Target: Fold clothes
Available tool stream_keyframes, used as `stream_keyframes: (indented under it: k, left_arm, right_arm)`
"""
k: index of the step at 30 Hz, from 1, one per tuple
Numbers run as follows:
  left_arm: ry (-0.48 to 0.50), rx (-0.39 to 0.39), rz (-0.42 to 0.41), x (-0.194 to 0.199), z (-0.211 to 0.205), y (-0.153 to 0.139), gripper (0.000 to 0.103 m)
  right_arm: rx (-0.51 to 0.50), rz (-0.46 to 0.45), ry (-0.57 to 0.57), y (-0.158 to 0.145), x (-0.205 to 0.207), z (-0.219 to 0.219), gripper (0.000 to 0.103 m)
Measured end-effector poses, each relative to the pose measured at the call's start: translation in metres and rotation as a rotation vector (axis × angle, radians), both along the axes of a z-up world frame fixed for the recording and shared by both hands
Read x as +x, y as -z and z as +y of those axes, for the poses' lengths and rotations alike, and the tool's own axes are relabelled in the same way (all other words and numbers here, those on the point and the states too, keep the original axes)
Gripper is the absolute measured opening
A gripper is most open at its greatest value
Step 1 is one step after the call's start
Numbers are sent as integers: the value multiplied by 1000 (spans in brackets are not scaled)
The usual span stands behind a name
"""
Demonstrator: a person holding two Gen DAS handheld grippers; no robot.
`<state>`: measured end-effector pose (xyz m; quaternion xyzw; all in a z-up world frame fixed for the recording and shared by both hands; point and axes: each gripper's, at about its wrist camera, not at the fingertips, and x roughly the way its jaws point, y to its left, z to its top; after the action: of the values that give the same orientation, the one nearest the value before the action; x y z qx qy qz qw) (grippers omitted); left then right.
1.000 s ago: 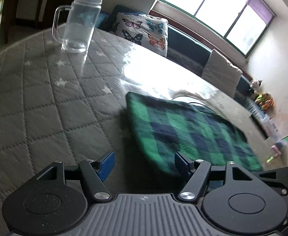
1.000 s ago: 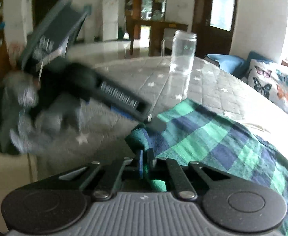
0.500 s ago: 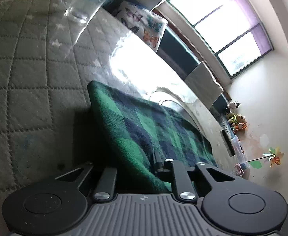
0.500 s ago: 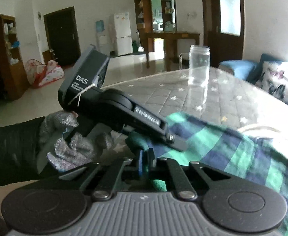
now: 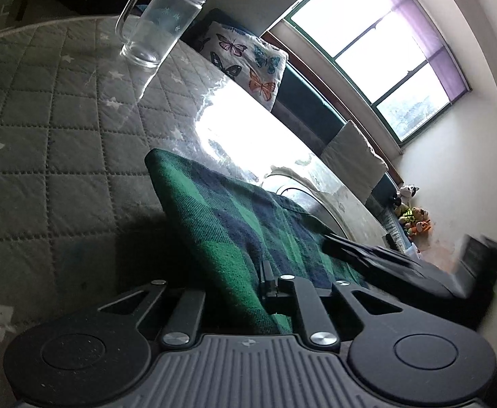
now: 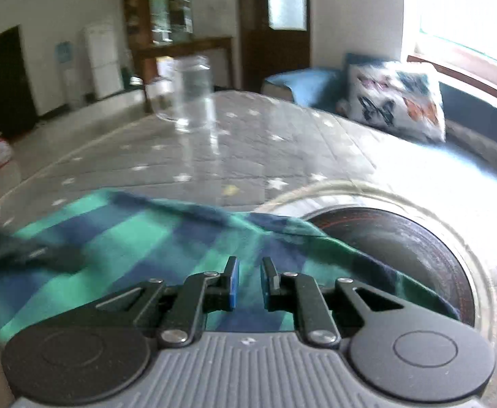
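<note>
- The green-and-navy plaid cloth [image 5: 234, 224] is spread on the quilted, star-printed table cover [image 5: 44, 129], under a clear sheet; one edge is lifted off the table.
- That lifted edge is pinched between the closed jaws of the left gripper [image 5: 265, 285] — fabric is seen on both sides of the fingers.
- The right gripper [image 6: 248, 282] is held just above the cloth [image 6: 119, 238] with its jaws parted — nothing is held between them.
- A glass mug [image 5: 156, 23] is seen standing near the table's far edge.
- No legible writing is seen.
</note>
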<state>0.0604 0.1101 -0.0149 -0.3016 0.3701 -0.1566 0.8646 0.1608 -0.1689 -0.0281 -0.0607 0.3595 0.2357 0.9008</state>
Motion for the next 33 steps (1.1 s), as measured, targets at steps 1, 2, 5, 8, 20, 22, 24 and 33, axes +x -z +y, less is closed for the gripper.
stream_keyframes:
  k: [1,2,5,8,20,22,24,33]
  left_arm:
    - [0,3,-5,0,-1,-2,12]
    - [1,6,-8,0,-2,-3,11]
    - [5,15,-9,-1,-4,-5,11]
    - [8,15,-11,-1,-5,-8,11]
    - [5,9,-21,3,-9,-18,11]
    - [6,12,-26,4,-13,-23,10]
    - [8,15,-30,5,-17,-28,10]
    - [13,28,-53,12,-37,-50,10]
  right_arm:
    - [-11,4,12,5,9,3,14]
    - [-24,5,20,11,17,5,13]
    - [-54,16,40,25,36,14,13]
    - [-74,30,54,38,51,22,13]
    - [-70,29,-22,15,-7,9,14]
    - [-77,15,-14,20,-15,11,14]
    - [-81,-3,-2,24,-20,13,14]
    - [-41,27,-27,10,-64,-4,20]
